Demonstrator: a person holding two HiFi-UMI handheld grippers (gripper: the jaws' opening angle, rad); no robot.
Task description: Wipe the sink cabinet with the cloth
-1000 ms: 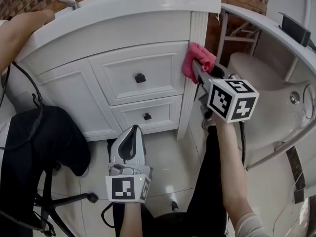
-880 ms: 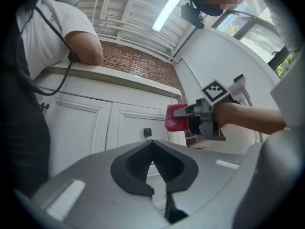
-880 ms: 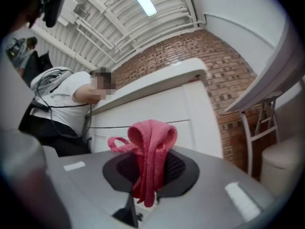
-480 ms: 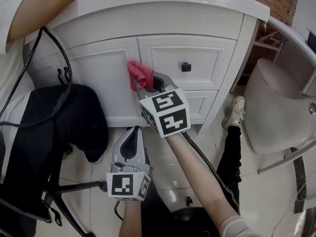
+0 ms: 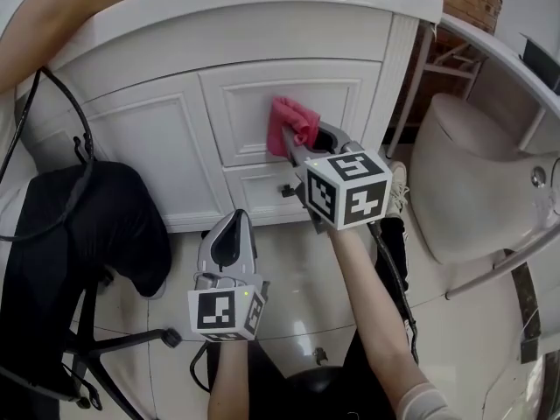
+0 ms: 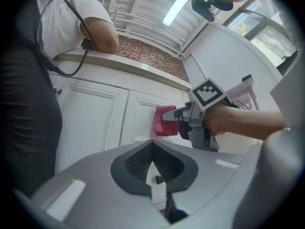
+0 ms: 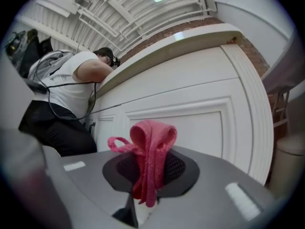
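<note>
Bunched pink cloth [image 5: 290, 122] pressed against the white sink cabinet [image 5: 131, 151] front.

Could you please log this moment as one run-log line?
right gripper: shut on pink cloth | pink cloth: against upper drawer front | left gripper: shut, empty

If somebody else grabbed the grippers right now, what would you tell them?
Right gripper: shut on the pink cloth, held against the upper drawer front of the sink cabinet.
Left gripper: shut, empty, held low above the floor, away from the cabinet.
Done: cloth is gripped and at the cabinet; which parts are already wiped cannot be seen.
Left: wipe over the rest of the cabinet front.
</note>
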